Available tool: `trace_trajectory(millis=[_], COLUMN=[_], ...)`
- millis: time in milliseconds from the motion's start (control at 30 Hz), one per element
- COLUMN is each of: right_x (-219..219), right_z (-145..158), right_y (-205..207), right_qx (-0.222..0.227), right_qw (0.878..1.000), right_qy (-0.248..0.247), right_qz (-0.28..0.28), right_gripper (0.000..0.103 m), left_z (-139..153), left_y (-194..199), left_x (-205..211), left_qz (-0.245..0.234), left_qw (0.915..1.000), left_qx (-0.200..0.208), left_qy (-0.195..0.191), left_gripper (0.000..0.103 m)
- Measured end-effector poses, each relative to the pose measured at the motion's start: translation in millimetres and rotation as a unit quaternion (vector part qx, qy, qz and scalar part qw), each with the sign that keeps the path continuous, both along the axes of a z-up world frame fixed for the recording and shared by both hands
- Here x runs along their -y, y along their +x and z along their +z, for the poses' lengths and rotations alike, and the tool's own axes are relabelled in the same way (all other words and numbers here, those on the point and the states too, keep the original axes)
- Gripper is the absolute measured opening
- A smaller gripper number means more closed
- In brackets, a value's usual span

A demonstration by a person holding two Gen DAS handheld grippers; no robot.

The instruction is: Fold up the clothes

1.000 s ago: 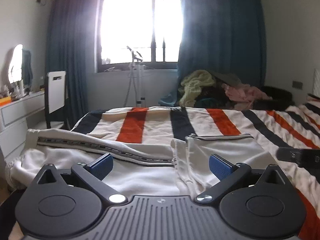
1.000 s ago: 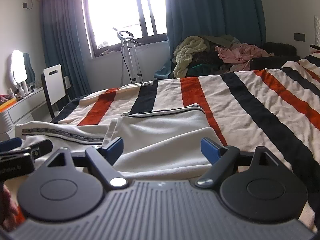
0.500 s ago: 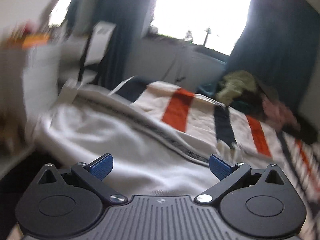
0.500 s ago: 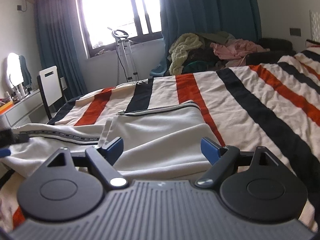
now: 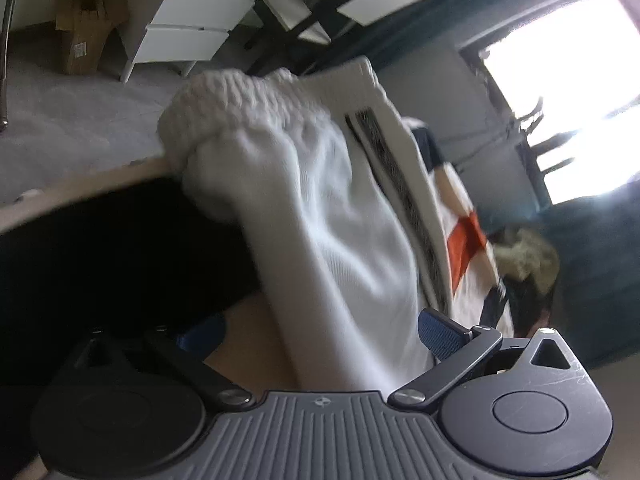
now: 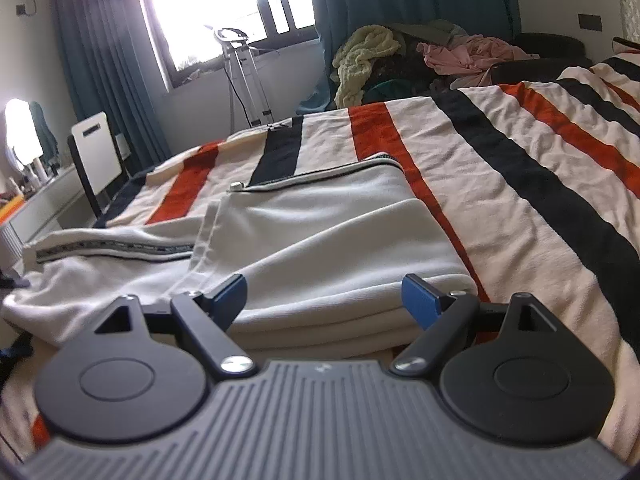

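Rolled sideways since a second ago, left tool gapes around white trousers; right tool stays released before them.

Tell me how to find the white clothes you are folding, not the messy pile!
Start at the big striped bed cover. On its near left part lies the white garment, partly folded, just ahead of the right claw. Unlike the heaped clothes pile by the curtain, it lies flat with a dark patterned side stripe.

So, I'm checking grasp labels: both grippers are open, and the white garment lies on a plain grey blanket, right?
Not quite. The right wrist view shows the white garment on a striped blanket, cream with orange and black bands. Both the left gripper and right gripper are open.
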State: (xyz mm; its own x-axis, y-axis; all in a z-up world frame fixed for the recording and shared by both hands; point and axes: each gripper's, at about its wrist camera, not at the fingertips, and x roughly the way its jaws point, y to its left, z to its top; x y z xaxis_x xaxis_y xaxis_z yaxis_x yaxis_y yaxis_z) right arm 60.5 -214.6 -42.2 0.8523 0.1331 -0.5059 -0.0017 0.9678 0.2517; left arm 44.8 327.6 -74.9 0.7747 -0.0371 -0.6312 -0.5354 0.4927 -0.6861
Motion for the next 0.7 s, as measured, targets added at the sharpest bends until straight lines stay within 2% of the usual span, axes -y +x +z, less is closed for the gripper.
trace_trajectory(millis=[100, 200, 267, 400, 433, 567, 700], right_x=[-7, -14, -18, -27, -28, -32, -34], right_z=[-6, -13, -17, -27, -29, -37, -37], right_y=[9, 18, 24, 34, 36, 39, 39], right_qx=[-0.005, -0.01, -0.014, -0.025, -0.031, -0.036, -0.037], right_qw=[1.0, 0.999, 0.999, 0.998, 0.997, 0.996, 0.995], right_qy=[-0.016, -0.032, -0.043, -0.063, -0.065, -0.083, -0.088], right_qz=[0.002, 0.005, 0.006, 0.012, 0.012, 0.013, 0.012], right_gripper=[0.086, 0.086, 0.086, 0.086, 0.086, 0.086, 0.086], left_z=[-2, -8, -15, -22, -20, -3, 16], left_y=[11, 22, 27, 31, 31, 32, 32], left_x=[-19, -34, -41, -51, -50, -32, -14], left_qz=[0.028, 0.041, 0.045, 0.062, 0.062, 0.058, 0.055], left_qw=[0.999, 0.9968, 0.9959, 0.9941, 0.9933, 0.9837, 0.9694], left_qx=[0.026, 0.03, 0.021, 0.025, 0.029, 0.048, 0.068], left_qy=[0.022, 0.062, 0.075, 0.085, 0.093, 0.163, 0.229], left_gripper=[0.099, 0.089, 0.07, 0.05, 0.041, 0.021, 0.017])
